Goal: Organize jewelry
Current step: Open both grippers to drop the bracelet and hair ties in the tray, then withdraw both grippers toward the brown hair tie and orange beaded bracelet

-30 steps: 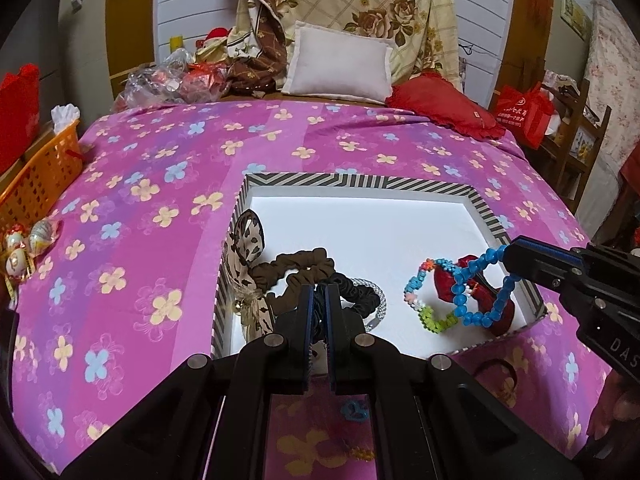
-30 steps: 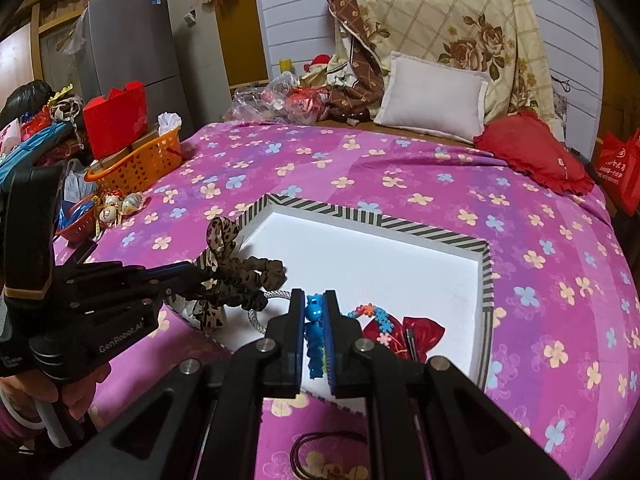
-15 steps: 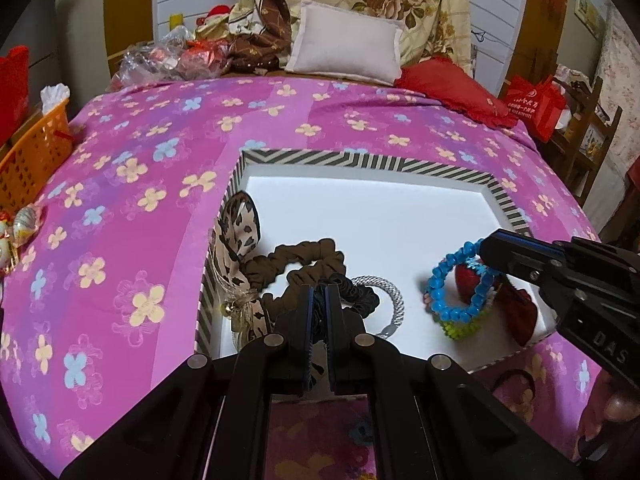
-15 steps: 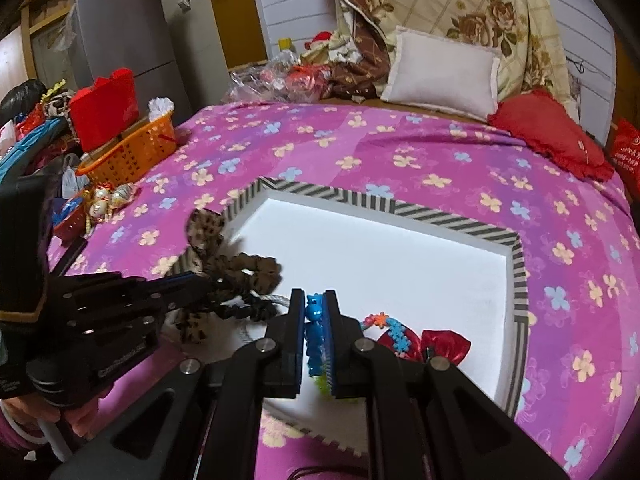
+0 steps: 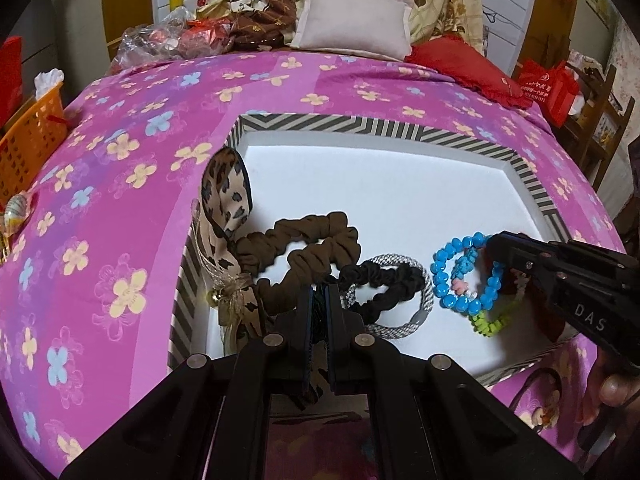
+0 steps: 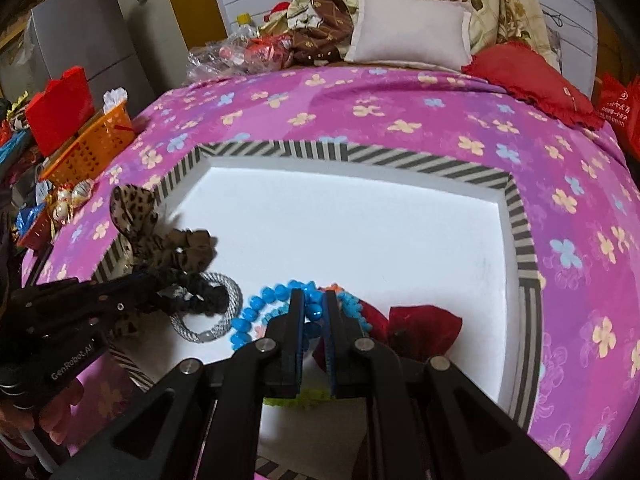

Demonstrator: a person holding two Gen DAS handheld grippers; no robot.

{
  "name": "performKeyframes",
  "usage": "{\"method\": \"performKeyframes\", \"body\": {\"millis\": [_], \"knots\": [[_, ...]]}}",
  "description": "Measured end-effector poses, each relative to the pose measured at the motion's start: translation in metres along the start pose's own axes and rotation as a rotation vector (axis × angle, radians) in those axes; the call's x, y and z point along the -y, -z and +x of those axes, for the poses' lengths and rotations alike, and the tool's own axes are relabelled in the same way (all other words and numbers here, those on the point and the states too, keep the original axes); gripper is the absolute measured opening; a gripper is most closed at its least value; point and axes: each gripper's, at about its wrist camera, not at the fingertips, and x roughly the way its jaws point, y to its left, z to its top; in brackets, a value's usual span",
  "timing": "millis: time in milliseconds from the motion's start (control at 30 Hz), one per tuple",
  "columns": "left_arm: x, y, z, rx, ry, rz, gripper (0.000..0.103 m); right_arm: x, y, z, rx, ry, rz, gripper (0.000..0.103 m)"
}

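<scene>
The blue bead bracelet [image 5: 466, 276] lies low over the white floor of the striped-rim tray [image 5: 360, 126], near the tray's front edge, with one bead [image 6: 314, 311] pinched between the fingers of the right hand-held gripper [image 6: 313, 312], whose jaws are closed on it. Just beside it toward the tray's front lies a green bead bracelet [image 5: 494, 320], and a red fabric piece [image 6: 424, 330] sits inside the tray on its right side. Toward the tray's left, a black scrunchie [image 5: 384, 284] rests across a grey braided band [image 5: 404, 320]; the left hand-held gripper [image 5: 319, 300] is clamped on a dark strand of the black scrunchie at the tray's front. Next to that lie a brown scrunchie [image 5: 308, 248] and a leopard-print bow [image 5: 226, 196] leaning on the tray's left wall. The tray rests on a bed covered by a pink flowered sheet [image 5: 120, 184]; beyond the tray's far rim sit a white pillow [image 5: 352, 24] and a red cushion [image 5: 460, 66].
</scene>
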Motion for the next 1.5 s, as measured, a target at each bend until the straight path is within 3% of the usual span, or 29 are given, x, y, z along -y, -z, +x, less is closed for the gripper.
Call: {"method": "performKeyframes", "body": {"millis": [133, 233, 300, 667, 1000, 1500], "knots": [[0.001, 0.002, 0.003, -0.001, -0.012, 0.004, 0.000, -0.001, 0.006, 0.006, -0.019, 0.008, -0.007, 0.009], [0.000, 0.002, 0.005, -0.009, -0.019, -0.001, 0.001, -0.003, 0.008, 0.004, -0.019, 0.011, -0.012, 0.022], [-0.001, 0.002, 0.005, -0.010, -0.015, -0.001, 0.006, -0.006, 0.008, 0.001, -0.011, 0.011, -0.017, 0.029], [0.004, 0.005, -0.006, -0.006, -0.033, 0.005, 0.036, -0.015, 0.010, -0.021, 0.029, 0.005, -0.020, 0.045], [-0.007, 0.010, -0.032, 0.027, -0.033, -0.037, 0.037, -0.013, 0.018, -0.059, 0.096, 0.015, 0.011, 0.061], [-0.001, 0.044, -0.069, 0.064, -0.039, -0.024, 0.037, -0.022, 0.061, -0.097, 0.103, 0.044, 0.011, 0.065]]}}
